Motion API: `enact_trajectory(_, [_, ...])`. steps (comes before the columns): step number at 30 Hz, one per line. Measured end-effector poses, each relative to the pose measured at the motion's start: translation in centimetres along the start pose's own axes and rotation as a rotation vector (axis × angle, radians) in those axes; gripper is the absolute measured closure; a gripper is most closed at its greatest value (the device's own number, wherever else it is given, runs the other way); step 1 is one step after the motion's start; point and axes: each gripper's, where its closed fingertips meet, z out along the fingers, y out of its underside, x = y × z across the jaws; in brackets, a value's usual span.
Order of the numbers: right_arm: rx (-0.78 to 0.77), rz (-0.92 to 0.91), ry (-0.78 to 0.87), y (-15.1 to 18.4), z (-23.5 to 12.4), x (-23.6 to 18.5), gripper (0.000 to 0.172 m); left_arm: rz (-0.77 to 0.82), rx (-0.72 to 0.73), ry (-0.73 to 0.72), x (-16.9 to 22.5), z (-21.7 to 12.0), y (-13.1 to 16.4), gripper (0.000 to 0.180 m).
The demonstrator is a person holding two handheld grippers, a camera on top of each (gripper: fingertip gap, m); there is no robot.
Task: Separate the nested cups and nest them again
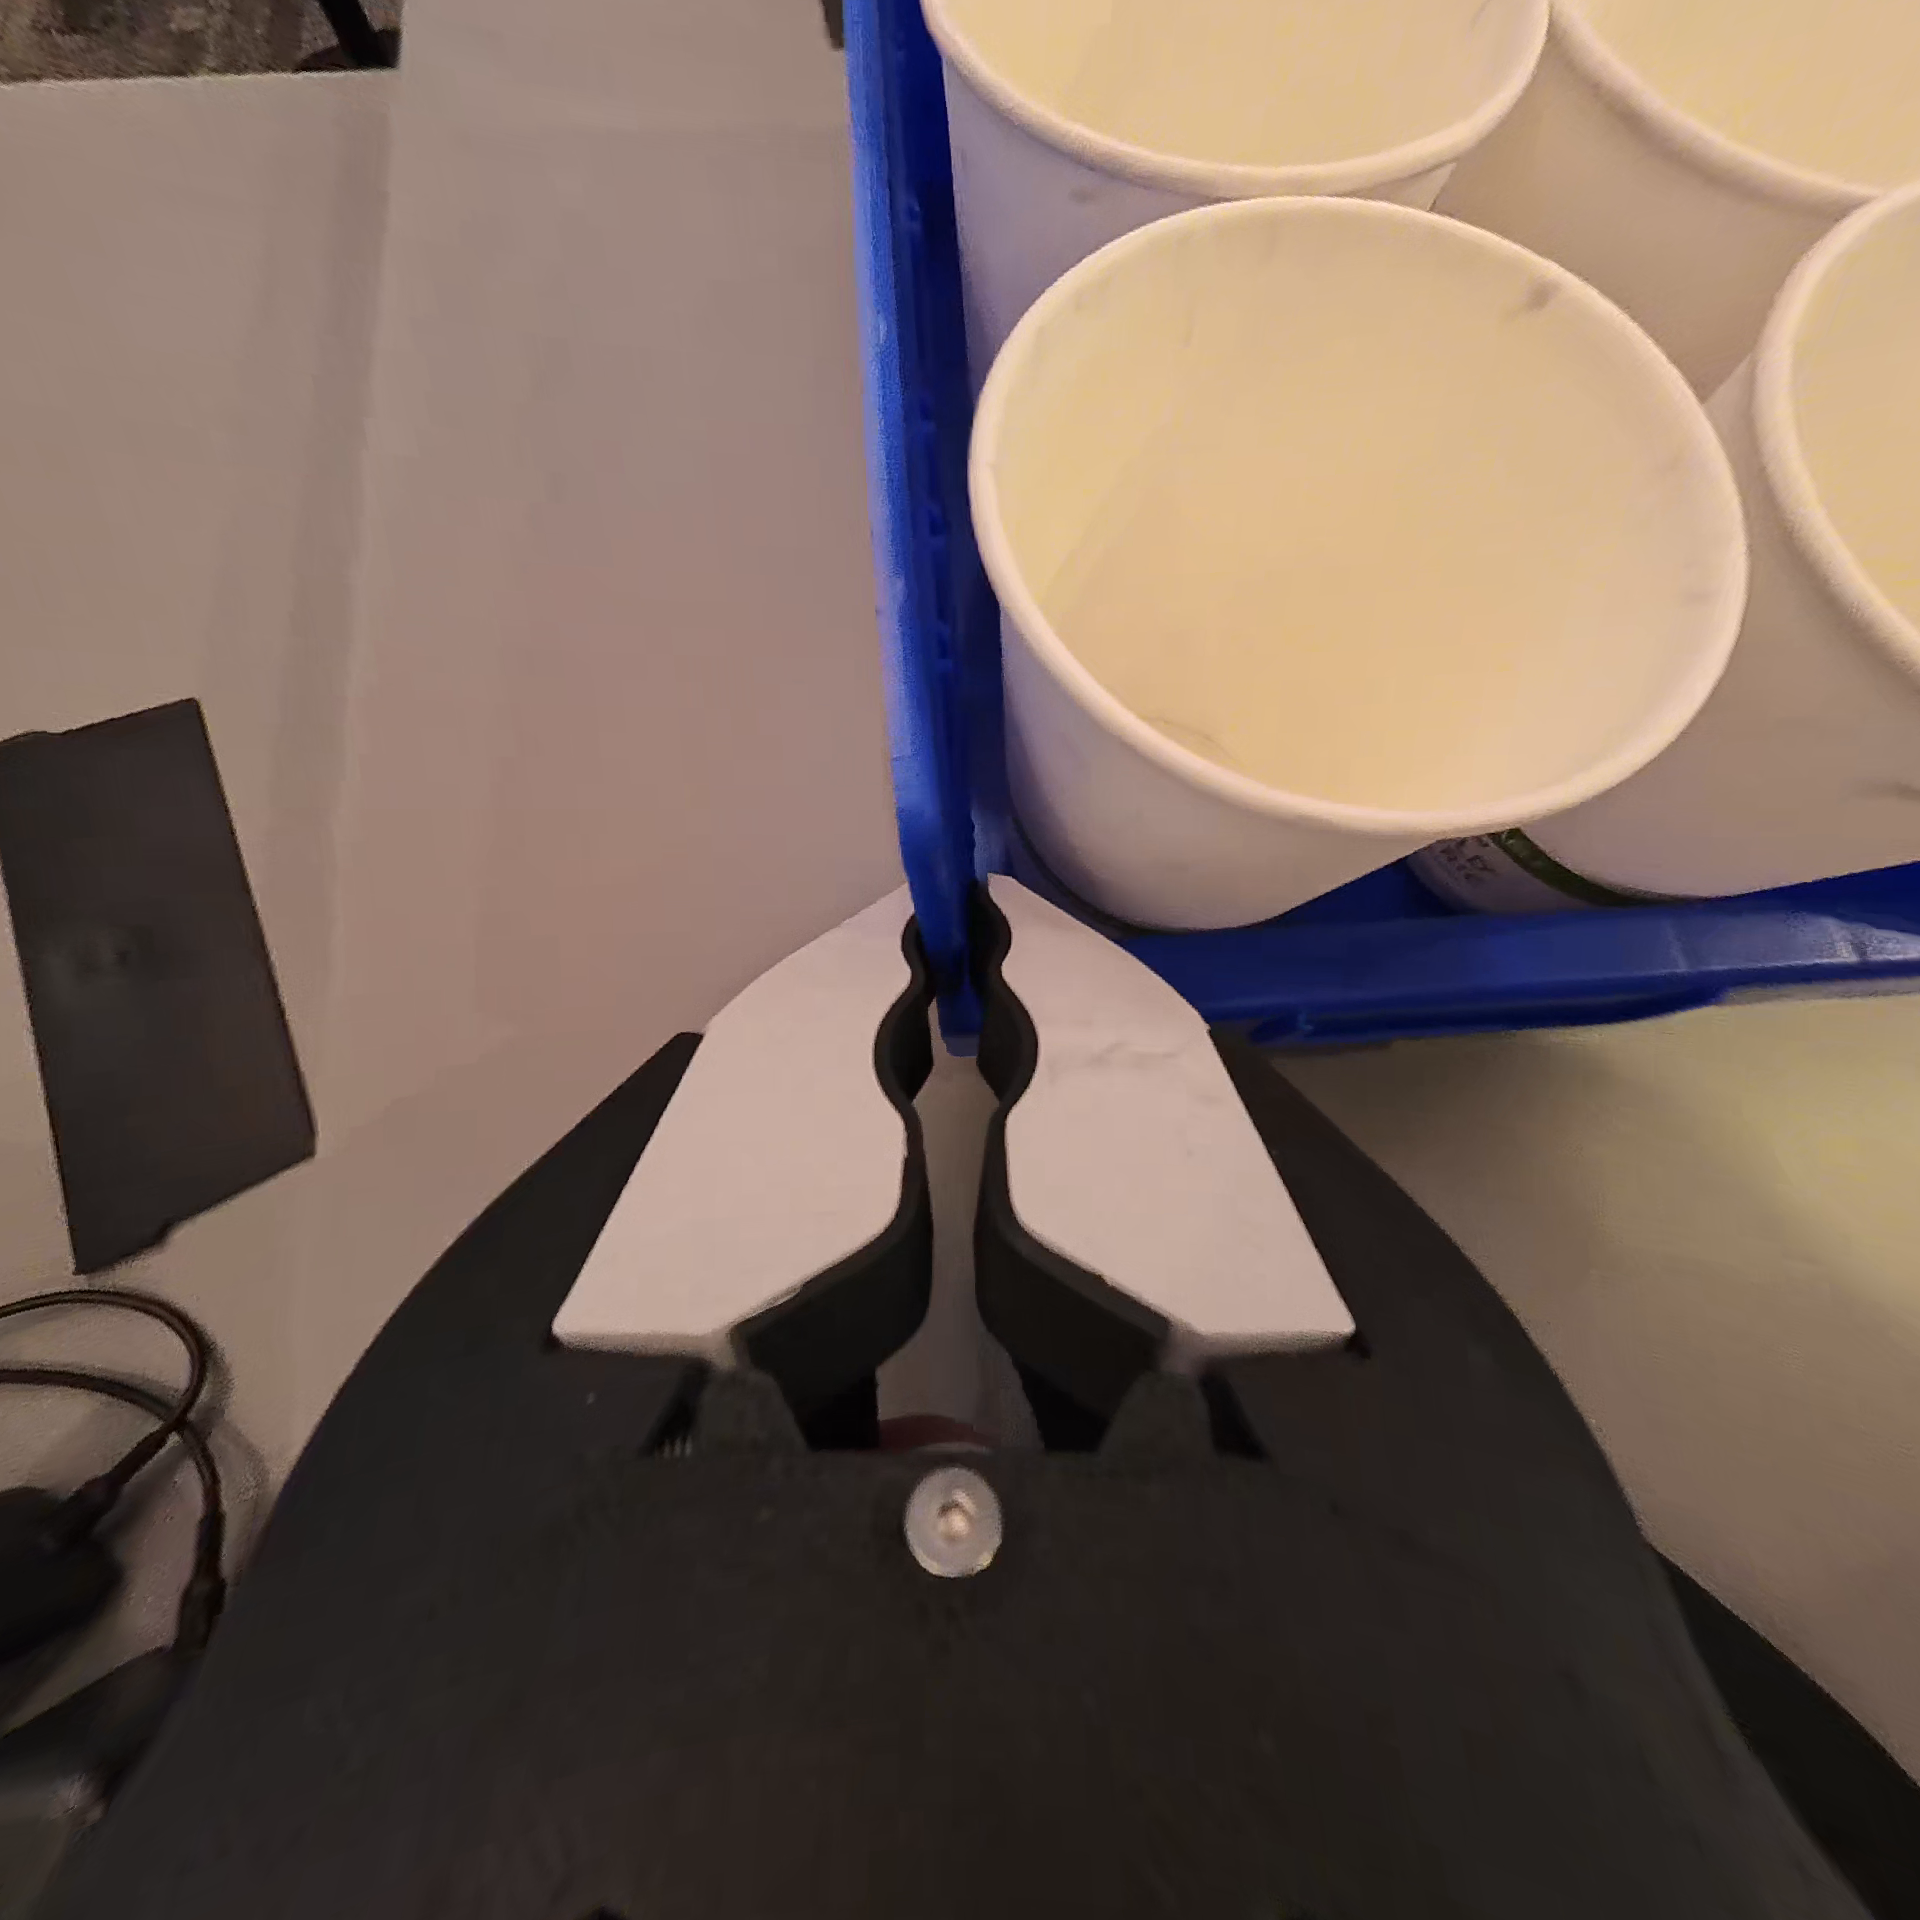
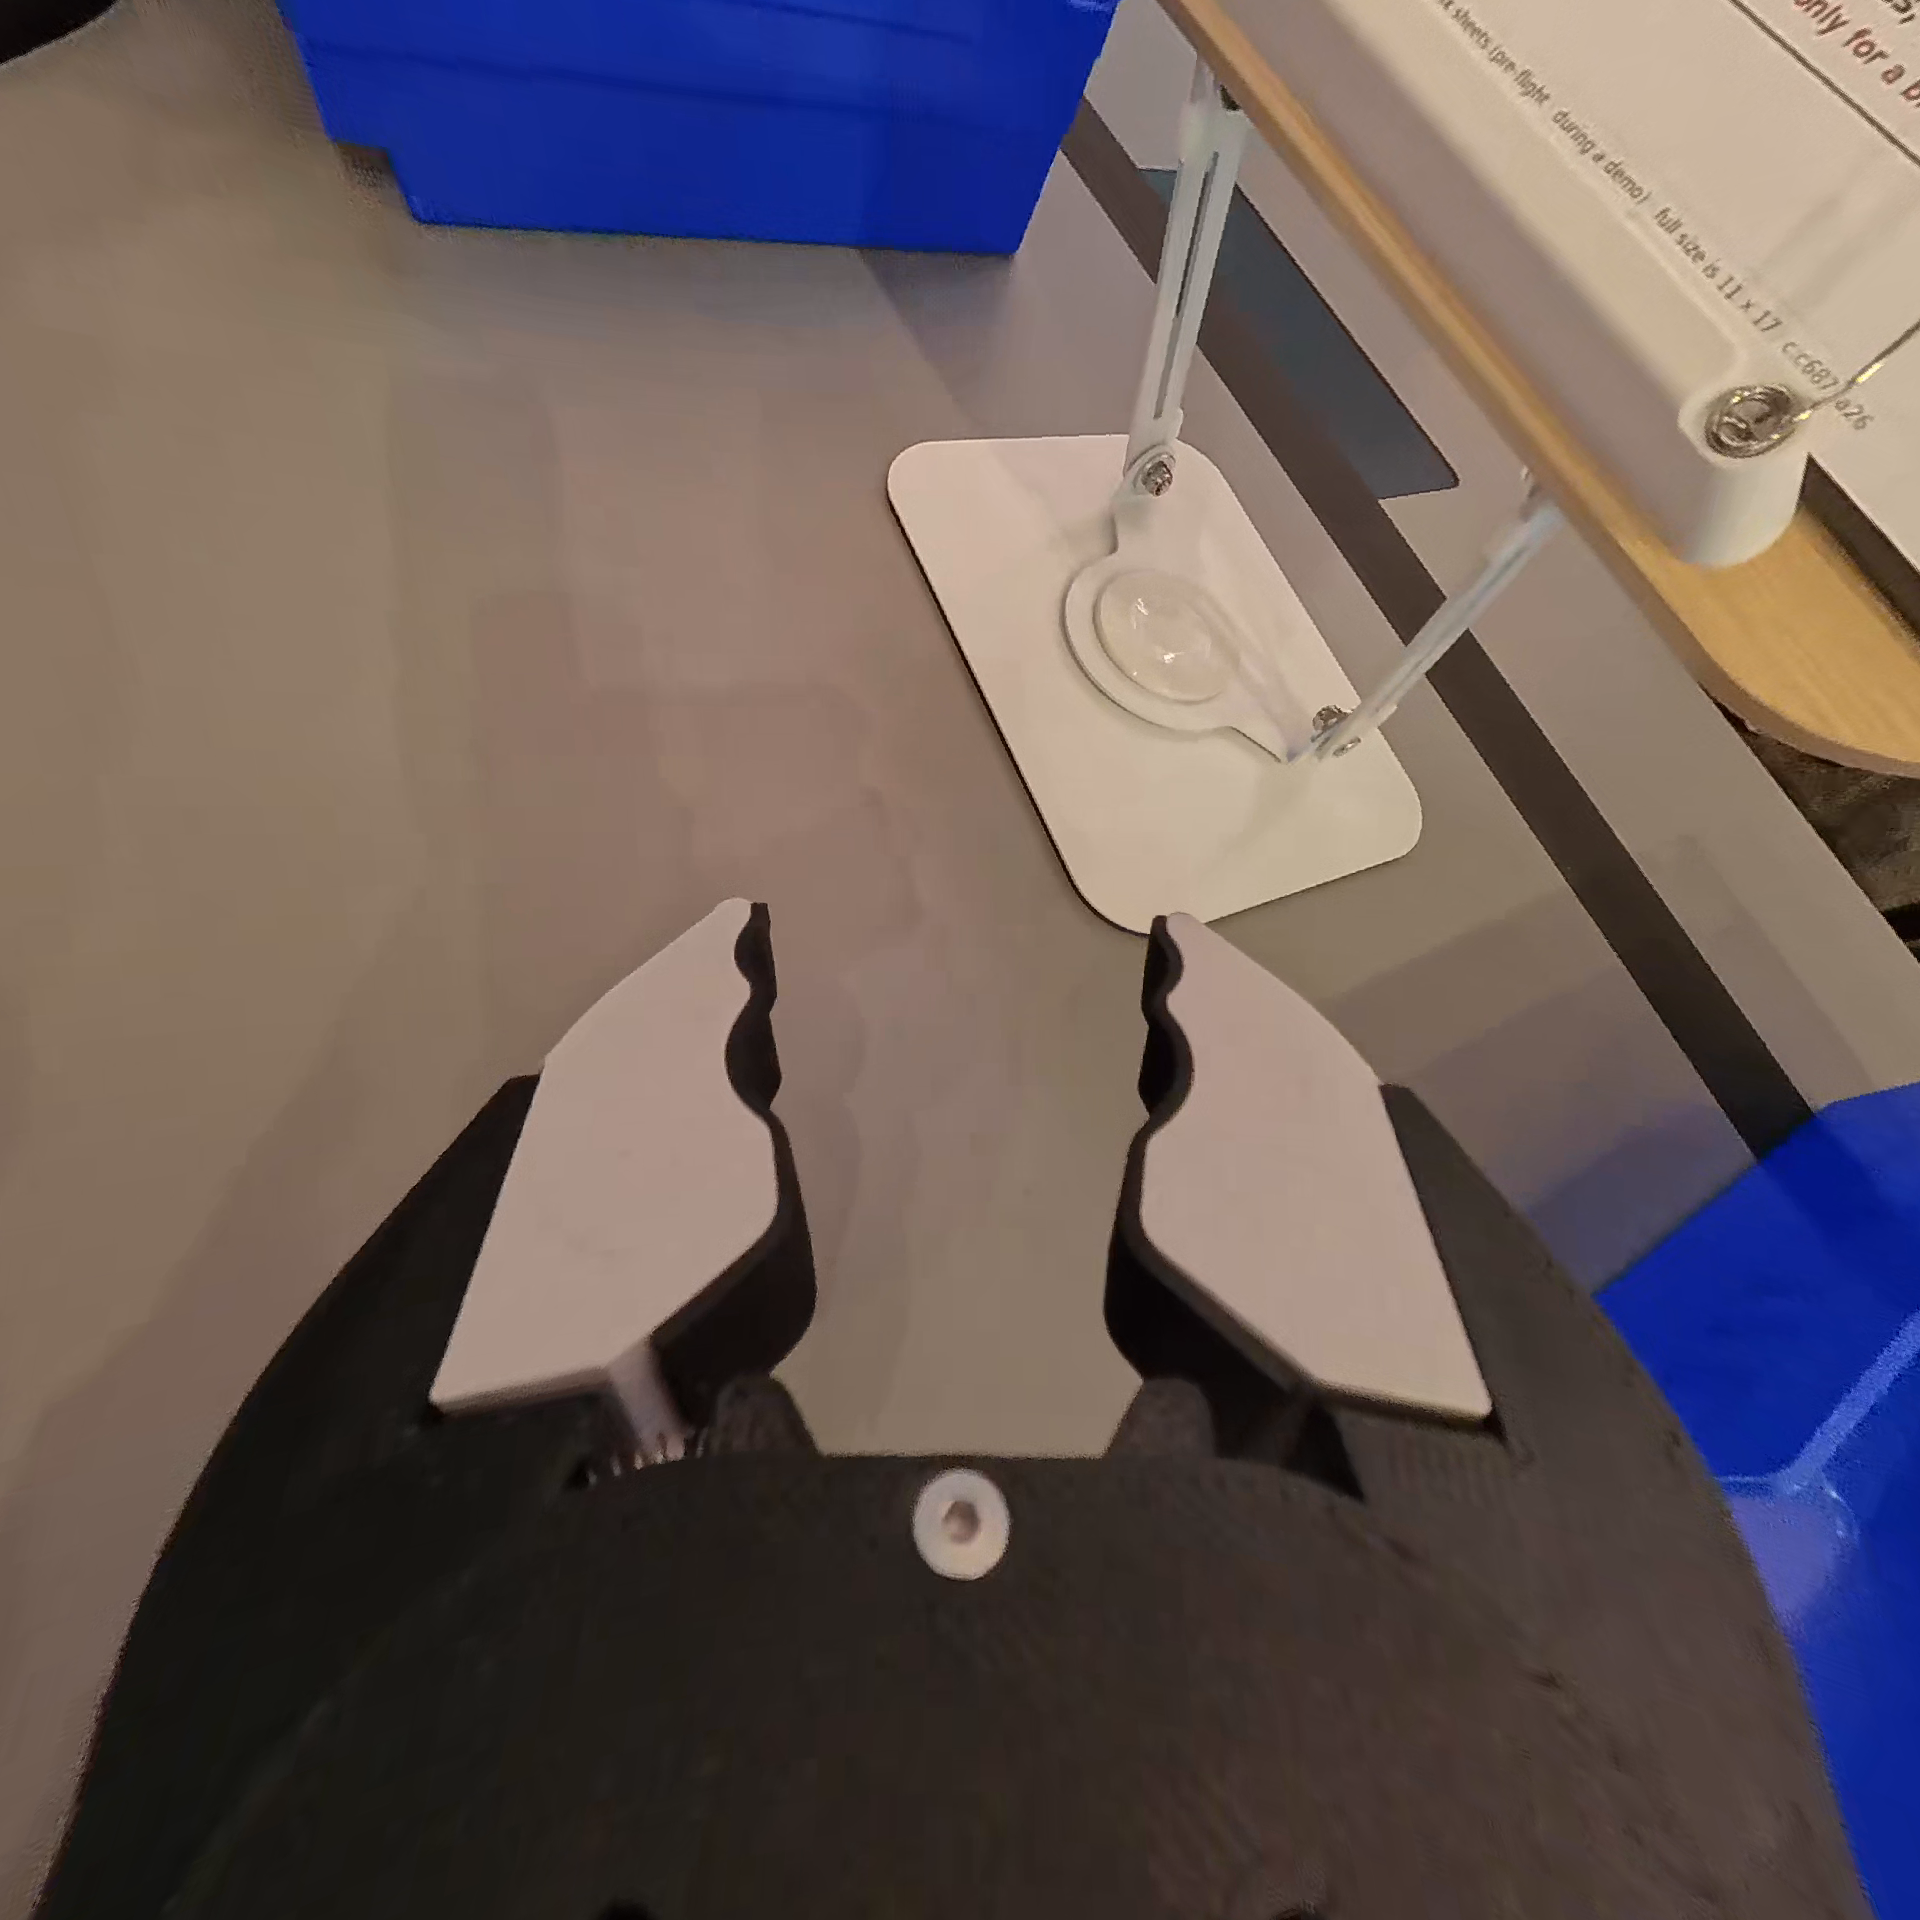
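Clamped on the near corner of a blue bin (image 1: 935, 520), the left gripper (image 1: 954, 956) has both black pads pressed against the bin's thin side wall, one pad outside and one inside. To its left, on the pale table (image 1: 520, 520), lies a flat dark rectangular block (image 1: 145, 977), and nearer the bottom edge a thin black cable (image 1: 156, 1455) loops. To the right of the clamped wall, the white paper cups (image 1: 1351, 540) stand inside the bin, mouths open; at least four rims show, crowded together and touching, the nearest one leaning toward the gripper. Whether any of them are nested inside others cannot be told from here.

Farther right, the right gripper (image 2: 961, 925) hangs over the bare grey tabletop (image 2: 416, 623) with its jaws spread wide and nothing between them. Beyond it a blue bin (image 2: 707, 135) sits at the far edge of its view. Just beyond its right fingertip lies the white base plate (image 2: 1039, 582) of a stand, whose thin struts rise to a wooden board (image 2: 1558, 468) carrying a printed sheet. Another blue bin (image 2: 1787, 1299) shows at the far right.
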Motion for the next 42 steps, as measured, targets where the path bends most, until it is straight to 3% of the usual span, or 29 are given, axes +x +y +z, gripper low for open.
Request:
enact_trajectory(17, [-0.001,0.068,0.013,1.8,0.9,1.4,0.103,-0.04,-0.002,-0.073,-7.3,5.9,-5.4,0.176])
enact_trajectory(34, [0.003,0.068,0.008,1.4,1.2,1.3,0.103,-0.027,-0.018,-0.065,-10.9,6.9,-6.4,0.176])
enact_trajectory(38, [-0.018,0.03,0.108,1.0,-0.8,3.3,0.103,-0.005,-0.029,-0.045,-10.9,6.9,-6.4,0.176])
enact_trajectory(42, [-0.014,0.076,0.338,1.4,-5.9,9.1,0.106,0.01,-0.034,-0.033,-11.0,6.9,-6.4,0.176])
